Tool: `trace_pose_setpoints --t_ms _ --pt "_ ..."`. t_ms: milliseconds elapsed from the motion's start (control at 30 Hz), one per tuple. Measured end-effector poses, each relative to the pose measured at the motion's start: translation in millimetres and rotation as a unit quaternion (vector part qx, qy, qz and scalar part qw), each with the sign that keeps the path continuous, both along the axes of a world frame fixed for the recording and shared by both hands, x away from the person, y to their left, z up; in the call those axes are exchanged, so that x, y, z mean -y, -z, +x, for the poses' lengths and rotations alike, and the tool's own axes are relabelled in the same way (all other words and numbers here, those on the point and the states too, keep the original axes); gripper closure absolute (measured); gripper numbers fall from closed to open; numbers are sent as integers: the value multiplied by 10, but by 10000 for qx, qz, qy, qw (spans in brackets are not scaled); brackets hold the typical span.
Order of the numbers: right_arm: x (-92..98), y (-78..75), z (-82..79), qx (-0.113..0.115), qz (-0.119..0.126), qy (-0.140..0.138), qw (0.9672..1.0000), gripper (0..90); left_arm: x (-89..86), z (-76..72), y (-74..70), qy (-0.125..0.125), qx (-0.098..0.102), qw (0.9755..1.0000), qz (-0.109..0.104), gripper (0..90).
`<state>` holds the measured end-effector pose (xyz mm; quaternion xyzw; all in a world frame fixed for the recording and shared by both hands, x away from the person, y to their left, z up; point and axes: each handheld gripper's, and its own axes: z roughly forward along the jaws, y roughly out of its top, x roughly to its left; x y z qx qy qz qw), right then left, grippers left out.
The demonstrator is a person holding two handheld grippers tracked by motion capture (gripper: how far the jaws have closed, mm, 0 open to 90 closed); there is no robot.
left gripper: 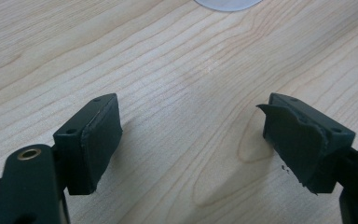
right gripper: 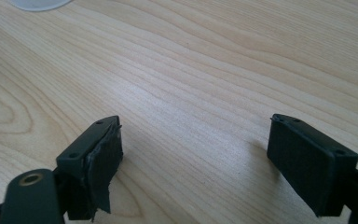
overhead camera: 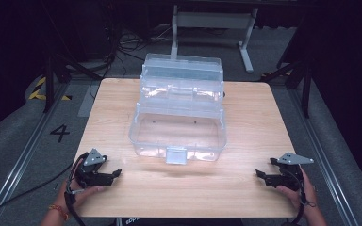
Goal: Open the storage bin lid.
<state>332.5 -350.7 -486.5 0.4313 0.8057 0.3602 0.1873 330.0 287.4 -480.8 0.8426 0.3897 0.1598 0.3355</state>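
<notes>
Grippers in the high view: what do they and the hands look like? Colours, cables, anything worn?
Both are black two-jaw units. The left gripper and right gripper each carry a grey three-cornered plate on top and trail a black cable. The pads are dark, with frayed, peeling edges. The left hand has an orange band at the wrist; no sleeves visible.

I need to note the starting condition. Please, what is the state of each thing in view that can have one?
Clear plastic box: open, tiers folded back, nothing visible inside.
Latch: undone, at the front wall.
Left tongs: open, holding nothing, low over the table.
Right tongs: open, holding nothing, low over the table.
</notes>
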Motion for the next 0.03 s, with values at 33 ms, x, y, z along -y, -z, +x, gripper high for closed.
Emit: trace_pose_setpoints --t_ms 33 --pt "0 0 1 0 0 0 10000 183 6 -6 2 -17 -42 10000 -33 197"
